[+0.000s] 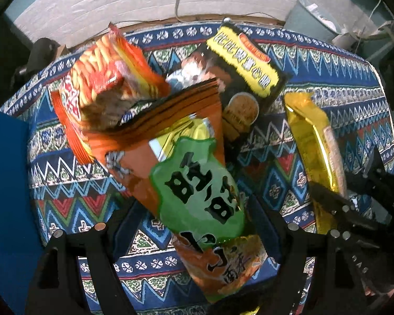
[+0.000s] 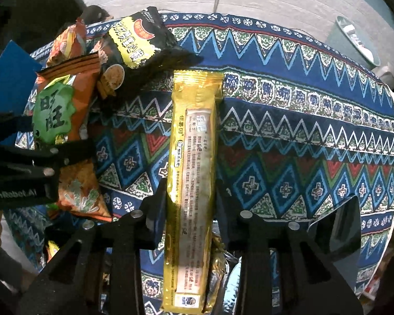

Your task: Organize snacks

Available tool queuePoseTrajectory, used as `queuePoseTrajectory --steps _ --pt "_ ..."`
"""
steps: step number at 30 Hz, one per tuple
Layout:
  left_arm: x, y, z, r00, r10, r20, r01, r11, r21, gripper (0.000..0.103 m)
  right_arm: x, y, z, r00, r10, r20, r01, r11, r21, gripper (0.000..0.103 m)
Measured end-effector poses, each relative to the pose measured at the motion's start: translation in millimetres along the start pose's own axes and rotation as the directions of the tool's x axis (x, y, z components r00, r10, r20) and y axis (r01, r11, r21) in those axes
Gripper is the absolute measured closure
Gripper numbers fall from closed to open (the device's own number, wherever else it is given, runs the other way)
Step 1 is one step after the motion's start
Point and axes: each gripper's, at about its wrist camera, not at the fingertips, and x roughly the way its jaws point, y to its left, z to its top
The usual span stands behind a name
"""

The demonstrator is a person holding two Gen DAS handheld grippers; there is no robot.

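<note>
Gripping the long gold packet point(image 2: 191, 183) between closed fingers, the right tongs point(image 2: 190, 204) hold it lengthwise above the patterned cloth of the desk point(image 2: 302, 136). Beside them the left tongs point(image 1: 197, 225) are closed on the orange bag with the green label point(image 1: 194, 178), held tilted with its top leaning away. Just past that bag lie a red-orange snack pack point(image 1: 102, 78) and a black-and-yellow packet point(image 1: 244, 78), bunched together near the far-left part of the desk. By my reading, both packets are mid-carry, in the sorting step. Next, each needs a bare patch of cloth beside its likes, set down flat before releasing.
</note>
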Motion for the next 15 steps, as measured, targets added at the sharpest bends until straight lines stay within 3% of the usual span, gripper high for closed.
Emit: queuePoseTrajectory --steps 3,8,11,15 --pt "0 2 -6 1.0 -0.013 0.012 0.013 1.0 0.004 0.029 4 -3 -2 1.0 -0.006 -0.001 0.006 1.0 0.006 0.068" --pt "-3 9 -17 1.0 -0.012 0.025 0.011 0.999 0.045 0.057 8 1 2 1.0 -0.027 -0.001 0.027 1.0 -0.006 0.068" --pt "-6 17 -26 0.999 -0.015 0.031 0.013 0.998 0.064 0.068 11 10 4 0.999 -0.049 -0.001 0.049 0.998 -0.026 0.068" --pt "-17 34 -42 0.999 -0.002 0.047 -0.002 0.996 0.085 0.07 14 16 3 0.999 -0.045 -0.016 0.044 0.998 -0.036 0.071"
